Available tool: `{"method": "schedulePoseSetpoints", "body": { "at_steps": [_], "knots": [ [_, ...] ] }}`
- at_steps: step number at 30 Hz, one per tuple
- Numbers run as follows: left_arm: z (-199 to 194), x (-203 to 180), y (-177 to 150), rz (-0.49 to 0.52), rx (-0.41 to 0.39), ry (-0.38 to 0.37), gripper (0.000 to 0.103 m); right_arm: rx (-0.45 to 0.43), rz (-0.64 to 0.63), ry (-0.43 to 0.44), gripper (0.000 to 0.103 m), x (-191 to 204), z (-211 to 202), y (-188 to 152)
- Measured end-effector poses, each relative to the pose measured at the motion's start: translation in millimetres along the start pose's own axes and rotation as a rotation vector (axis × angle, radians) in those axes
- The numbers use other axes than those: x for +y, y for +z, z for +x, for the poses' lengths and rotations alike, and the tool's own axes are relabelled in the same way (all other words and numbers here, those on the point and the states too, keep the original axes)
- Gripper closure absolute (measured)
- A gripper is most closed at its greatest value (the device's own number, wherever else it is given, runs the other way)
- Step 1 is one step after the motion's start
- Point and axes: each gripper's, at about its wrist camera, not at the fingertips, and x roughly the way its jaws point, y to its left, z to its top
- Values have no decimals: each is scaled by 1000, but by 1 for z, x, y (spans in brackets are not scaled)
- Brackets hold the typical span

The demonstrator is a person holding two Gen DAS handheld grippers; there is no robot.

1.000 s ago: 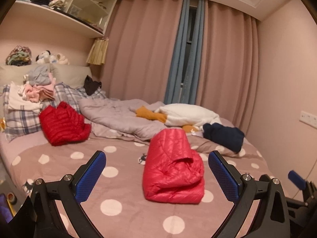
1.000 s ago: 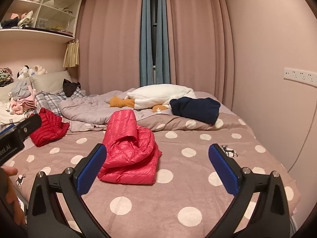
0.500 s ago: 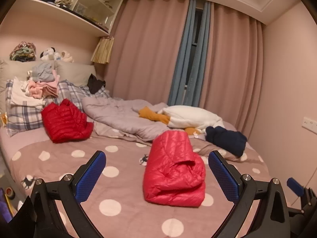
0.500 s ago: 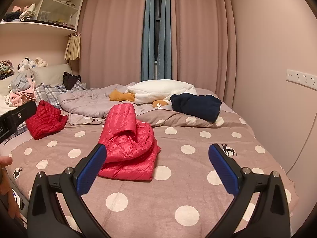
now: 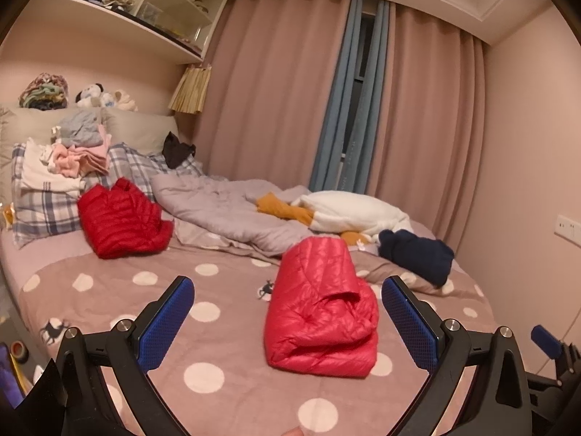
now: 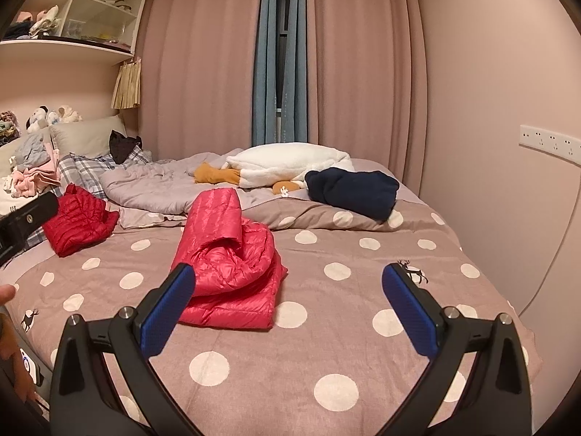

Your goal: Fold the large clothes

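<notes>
Pink down jacket (image 5: 321, 309), frame centre, appears folded on the bed (image 5: 218, 312); both tools (image 5: 287, 323) (image 6: 288, 310) gape wide, empty; navy garment (image 6: 354, 187) seemingly remains.

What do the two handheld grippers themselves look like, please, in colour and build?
Both look alike. The left gripper and the right gripper each have two black, angular plastic arms with silver screws at the joints. Each finger carries a flat, bright blue pad with a fine cross-hatched texture. No cables or sleeves show. A bare fingertip shows at the right view's left edge.
</notes>
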Motion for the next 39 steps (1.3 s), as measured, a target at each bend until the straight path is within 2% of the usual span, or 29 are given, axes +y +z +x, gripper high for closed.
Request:
{"method": "schedulePoseSetpoints", "body": {
  "at_steps": [4,10,13,39],
  "knots": [
    [3,-1,0,3,23,-12,1,14,-2,-15,0,0,2,0],
    [3,-1,1,4,27,14,1,14,11,-25,0,-4,3,0],
    [3,-1,1,6,34,-3,1,17,13,-26,0,-4,4,-1],
    [1,-2,2,29,36,-16,1,17,2,-38,0,3,2,-1]
  ]
}}
